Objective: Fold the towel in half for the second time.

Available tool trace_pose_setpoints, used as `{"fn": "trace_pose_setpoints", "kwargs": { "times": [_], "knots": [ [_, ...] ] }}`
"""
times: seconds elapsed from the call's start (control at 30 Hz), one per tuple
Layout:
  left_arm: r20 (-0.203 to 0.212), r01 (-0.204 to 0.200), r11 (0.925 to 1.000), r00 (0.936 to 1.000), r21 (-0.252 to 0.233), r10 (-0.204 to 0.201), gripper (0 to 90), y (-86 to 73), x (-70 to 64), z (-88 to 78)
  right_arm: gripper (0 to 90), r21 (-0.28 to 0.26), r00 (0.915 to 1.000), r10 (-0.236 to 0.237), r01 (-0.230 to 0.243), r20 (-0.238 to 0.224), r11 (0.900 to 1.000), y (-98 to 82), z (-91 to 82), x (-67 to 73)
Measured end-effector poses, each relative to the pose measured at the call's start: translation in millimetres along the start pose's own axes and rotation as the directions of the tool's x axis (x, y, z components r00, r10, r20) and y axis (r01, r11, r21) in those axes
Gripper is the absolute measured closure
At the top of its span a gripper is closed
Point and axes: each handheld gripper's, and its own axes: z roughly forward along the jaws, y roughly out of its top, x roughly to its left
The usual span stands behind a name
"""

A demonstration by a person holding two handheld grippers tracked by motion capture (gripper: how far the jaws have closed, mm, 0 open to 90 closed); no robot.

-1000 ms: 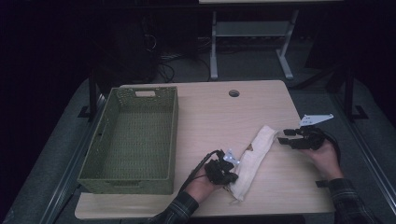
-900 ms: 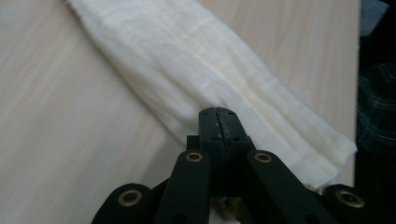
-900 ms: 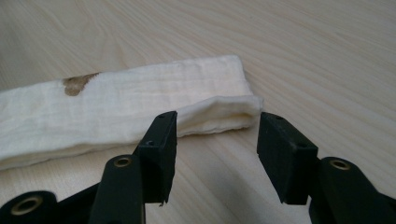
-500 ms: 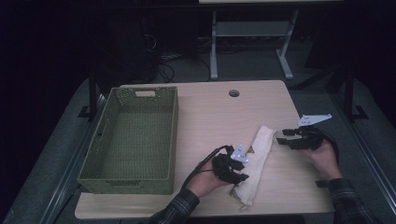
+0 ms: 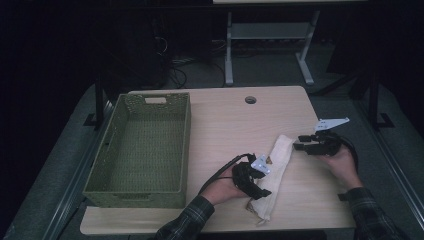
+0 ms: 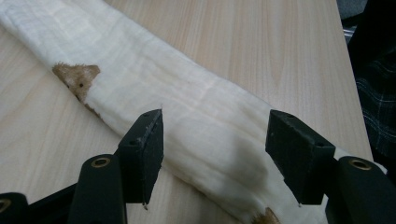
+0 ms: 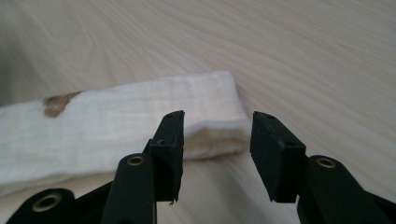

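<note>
A long folded cream cloth (image 5: 278, 159) with brown patches lies slantwise on the wooden table (image 5: 225, 120). My left gripper (image 5: 260, 192) hovers over its near half. In the left gripper view the cloth (image 6: 187, 93) runs under and between the jaws of that gripper (image 6: 215, 154), which have just been opening and do not press it. My right gripper (image 5: 299, 143) sits at the cloth's far end. The right gripper view shows its jaws (image 7: 217, 144) just closing further, still apart, with the cloth's end (image 7: 116, 121) low between them, untouched.
A green woven basket (image 5: 187, 145) stands empty on the left part of the table. A round cable hole (image 5: 250, 99) sits near the far edge. Bare wood lies between basket and cloth. A desk frame (image 5: 270, 35) stands on the dark floor beyond.
The left gripper went from shut to open and shifted a little right and away from the near edge, over the cloth. The right hand stayed in place at the far end.
</note>
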Motion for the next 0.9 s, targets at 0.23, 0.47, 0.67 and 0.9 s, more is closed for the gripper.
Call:
{"fn": "trace_pose_setpoints", "kwargs": {
  "times": [0.23,0.47,0.67,0.9],
  "knots": [
    [-0.01,0.012,0.9997,0.9999,-0.02,-0.012,35.0,-2.6,3.4,-4.5,64.5,0.005,0.9992,0.027,-0.027,-0.029,1.0,16.2,20.4,-6.7],
    [-0.014,0.012,0.9995,0.9998,-0.028,-0.012,34.7,-3.1,4.1,-8.2,52.8,0.051,0.9991,0.03,-0.029,-0.03,0.998,26.6,35.9,-15.5],
    [-0.017,0.014,0.9993,0.9998,-0.034,-0.014,34.7,-3.0,4.3,-9.2,49.6,0.081,0.9983,0.03,-0.026,-0.049,0.996,29.6,38.4,-16.3],
    [-0.019,0.009,0.9994,0.9998,-0.033,-0.01,34.7,-2.9,4.7,-10.3,46.1,0.113,0.9985,-0.015,0.021,-0.053,0.993,18.3,49.6,-7.9]
  ]
}}
